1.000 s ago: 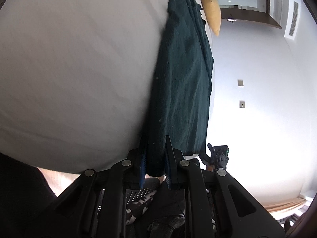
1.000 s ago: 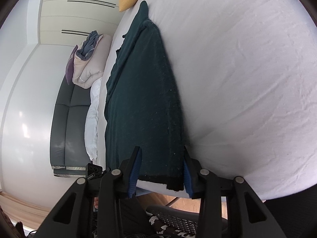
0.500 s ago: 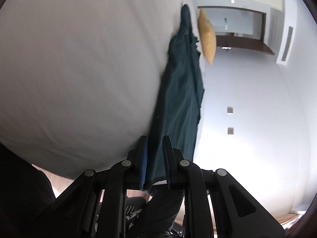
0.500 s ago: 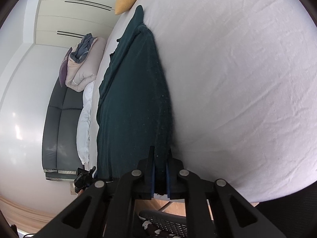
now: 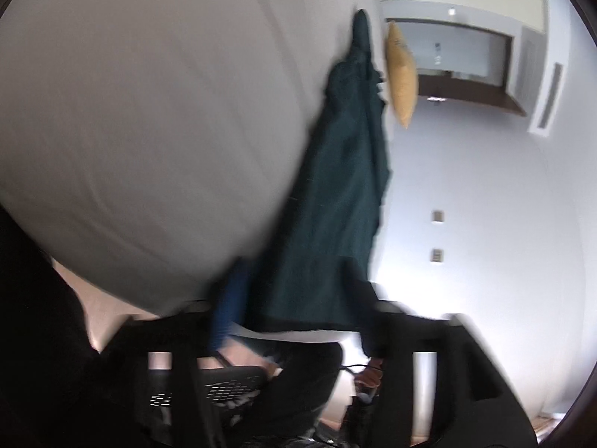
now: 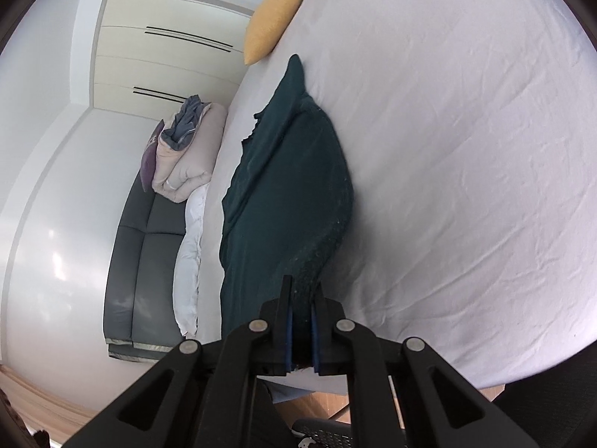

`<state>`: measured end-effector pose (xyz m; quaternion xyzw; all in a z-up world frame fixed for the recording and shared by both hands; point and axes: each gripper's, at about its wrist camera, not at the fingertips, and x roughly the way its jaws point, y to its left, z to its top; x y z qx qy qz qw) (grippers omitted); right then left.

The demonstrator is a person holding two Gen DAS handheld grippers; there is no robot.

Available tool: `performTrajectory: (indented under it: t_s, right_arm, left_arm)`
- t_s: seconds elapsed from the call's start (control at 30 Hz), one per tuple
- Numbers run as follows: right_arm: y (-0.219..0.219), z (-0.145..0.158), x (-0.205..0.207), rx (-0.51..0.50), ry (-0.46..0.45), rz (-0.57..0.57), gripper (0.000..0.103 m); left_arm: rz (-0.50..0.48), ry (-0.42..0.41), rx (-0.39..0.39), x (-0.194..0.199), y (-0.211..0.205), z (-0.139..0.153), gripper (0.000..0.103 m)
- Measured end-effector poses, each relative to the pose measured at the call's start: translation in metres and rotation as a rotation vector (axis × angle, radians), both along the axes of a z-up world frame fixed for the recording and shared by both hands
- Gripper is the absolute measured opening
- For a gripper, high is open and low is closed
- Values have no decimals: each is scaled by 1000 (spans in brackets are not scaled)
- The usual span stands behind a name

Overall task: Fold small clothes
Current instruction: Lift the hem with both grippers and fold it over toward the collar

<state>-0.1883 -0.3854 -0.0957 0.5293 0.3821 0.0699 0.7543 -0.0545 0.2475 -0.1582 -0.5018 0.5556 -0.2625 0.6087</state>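
A dark teal garment (image 5: 335, 201) lies stretched along the white bed sheet (image 5: 149, 112), its near hem at the bed's edge. In the blurred left wrist view my left gripper (image 5: 294, 298) stands open, fingers wide apart either side of the hem. In the right wrist view my right gripper (image 6: 300, 321) is shut on the near corner of the garment (image 6: 283, 194), which bulges up into a fold above the white sheet (image 6: 466, 149).
A yellow pillow (image 6: 274, 18) lies at the far end of the bed, also in the left wrist view (image 5: 401, 74). A grey sofa (image 6: 145, 254) with piled bedding (image 6: 186, 153) stands beside the bed. A dark chair (image 5: 224, 392) is below the bed edge.
My left gripper, shut on the hem before, has opened wide and is moving. My right gripper closed on the garment corner and lifted it into a fold.
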Motion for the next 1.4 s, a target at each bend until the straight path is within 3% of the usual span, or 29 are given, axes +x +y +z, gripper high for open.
performTrajectory:
  t_s: [0.03, 0.13, 0.37, 0.47, 0.5, 0.63, 0.8, 1.0, 1.23, 1.4]
  right_arm:
    - [0, -2, 0, 9, 1, -7, 8]
    - [1, -7, 0, 13, 22, -5, 8]
    - [1, -17, -2, 28, 51, -1, 8]
    - [-1, -22, -5, 34, 62, -7, 8]
    - [-1, -23, -5, 36, 66, -8, 8]
    - [-2, -28, -7, 36, 78, -10, 8]
    - [0, -26, -5, 24, 75, -6, 8]
    - [5, -22, -5, 17, 69, -7, 8]
    - [4, -25, -6, 23, 66, -16, 8]
    - [3, -28, -8, 29, 69, -18, 8]
  left_arm:
    - [5, 0, -1, -1, 1, 0, 76]
    - [-10, 21, 4, -4, -7, -1, 79]
    - [-58, 27, -12, 1, -18, -4, 78]
    - [-75, 42, -26, 0, -16, -10, 47]
    - [-70, 55, -29, -2, -16, -14, 28]
    - [-14, 64, -23, -6, -5, -21, 10]
    - [81, -6, -2, -2, 15, -2, 6]
    - [39, -83, 43, 3, 0, 19, 5]
    - [53, -91, 54, -6, 11, 26, 5]
    - [1, -48, 82, -7, 7, 15, 5]
